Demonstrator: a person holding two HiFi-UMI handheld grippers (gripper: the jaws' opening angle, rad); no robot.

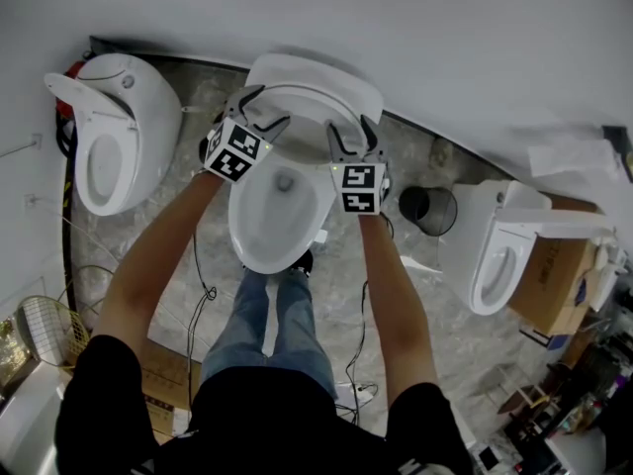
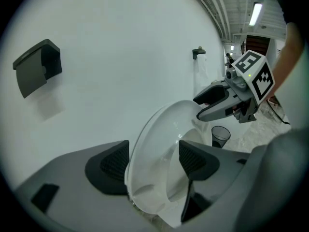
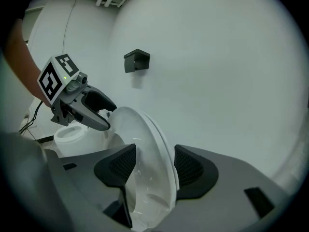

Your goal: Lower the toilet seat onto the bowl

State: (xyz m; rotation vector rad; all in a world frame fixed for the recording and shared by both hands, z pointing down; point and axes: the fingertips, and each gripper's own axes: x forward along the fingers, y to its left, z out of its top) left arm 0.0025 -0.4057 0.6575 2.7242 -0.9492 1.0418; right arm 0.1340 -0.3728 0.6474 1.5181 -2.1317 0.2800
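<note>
The white toilet seat point(image 1: 313, 93) stands raised together with the lid against the wall, above the open bowl point(image 1: 259, 241). My left gripper point(image 1: 263, 108) holds the seat's left rim, and my right gripper point(image 1: 349, 133) holds its right rim. In the left gripper view the seat point(image 2: 154, 144) fills the gap of my left gripper point(image 2: 154, 163), with both dark pads against it. In the right gripper view the seat point(image 3: 147, 149) sits the same way in my right gripper point(image 3: 153, 164). Each view shows the other gripper on the far rim.
A second toilet point(image 1: 109, 137) stands at the left and a third point(image 1: 499, 250) at the right. A black bin point(image 1: 427, 209) sits between the middle and right toilets. A cardboard box point(image 1: 559, 295) and cables lie on the floor. The person's legs stand in front of the bowl.
</note>
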